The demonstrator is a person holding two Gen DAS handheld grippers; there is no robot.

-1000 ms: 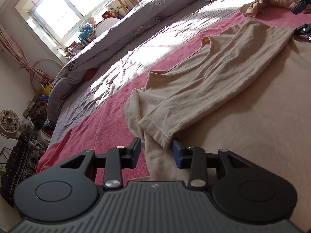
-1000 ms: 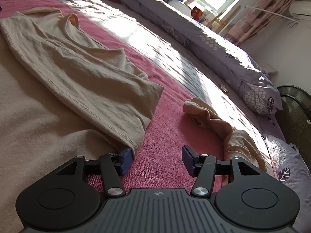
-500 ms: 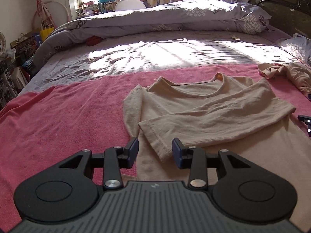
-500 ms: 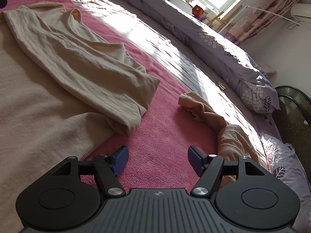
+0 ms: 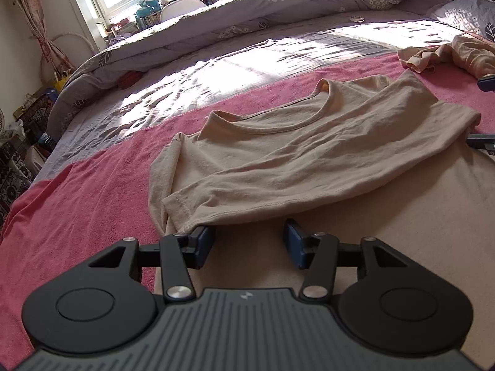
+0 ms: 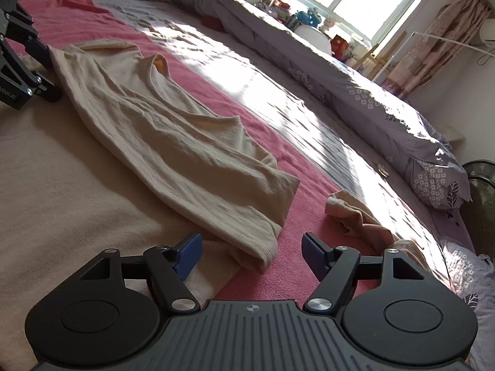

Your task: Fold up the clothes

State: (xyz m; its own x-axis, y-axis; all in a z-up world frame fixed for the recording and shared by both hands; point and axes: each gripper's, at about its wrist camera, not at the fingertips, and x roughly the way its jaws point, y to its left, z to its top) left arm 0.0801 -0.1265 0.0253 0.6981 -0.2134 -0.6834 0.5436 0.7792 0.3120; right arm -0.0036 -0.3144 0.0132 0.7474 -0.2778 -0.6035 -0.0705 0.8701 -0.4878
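A beige long-sleeved shirt [image 5: 309, 151] lies flat on the bed, neck towards the window, with a sleeve folded across its chest. My left gripper [image 5: 247, 244] hovers low at the shirt's left end. Its jaws are opening, and the sleeve cuff [image 5: 185, 210] rests just beyond the left pad with nothing pressed between the pads. My right gripper [image 6: 252, 250] is at the other end [image 6: 256, 244], jaws opening. The folded corner lies loosely in the gap, untouched by the pads. Each gripper shows in the other's view: left gripper [image 6: 46, 71], right gripper [image 5: 482, 113].
A second beige garment [image 6: 355, 219] [image 5: 448, 55] lies crumpled on the pink blanket [image 5: 77, 201] beyond the shirt's right end. A rolled grey quilt [image 6: 355, 92] and pillows line the far side under the window. A plain beige spread [image 6: 62, 185] covers the near side.
Both sets of jaws have widened. The left pads, which had the sleeve cuff between them, now stand apart from it. The left view has swung round and the right gripper has drawn back slightly.
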